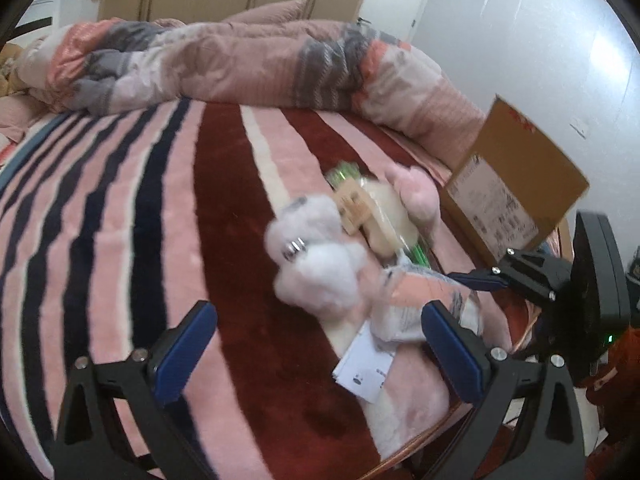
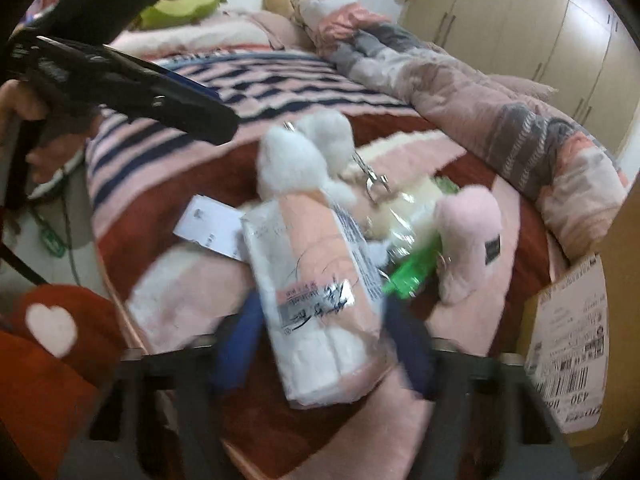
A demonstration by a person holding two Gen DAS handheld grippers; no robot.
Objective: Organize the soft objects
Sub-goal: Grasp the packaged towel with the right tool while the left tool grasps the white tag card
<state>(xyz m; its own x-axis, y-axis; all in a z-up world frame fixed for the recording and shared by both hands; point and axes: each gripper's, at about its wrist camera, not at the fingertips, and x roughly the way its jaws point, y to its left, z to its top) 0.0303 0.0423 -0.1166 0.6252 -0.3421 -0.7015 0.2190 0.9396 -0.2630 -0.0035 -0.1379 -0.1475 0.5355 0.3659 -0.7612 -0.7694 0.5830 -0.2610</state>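
A pile of soft things lies on the striped bed blanket (image 1: 120,208): a white fluffy plush keychain (image 1: 316,256) (image 2: 300,156), a pink plush (image 1: 416,192) (image 2: 468,232), a cream toy in clear wrap (image 1: 384,216), and a pink-and-white tissue pack (image 2: 316,300) (image 1: 420,300). My left gripper (image 1: 316,344) is open and empty, just short of the pile. My right gripper (image 2: 320,344) has its blue pads on both sides of the tissue pack; the view is blurred by motion.
A cardboard box (image 1: 516,184) (image 2: 572,344) stands at the bed's right side. A crumpled quilt (image 1: 240,64) lies across the far bed. A white paper tag (image 1: 364,368) (image 2: 212,224) lies near the pile. Wardrobes (image 2: 540,36) line the wall.
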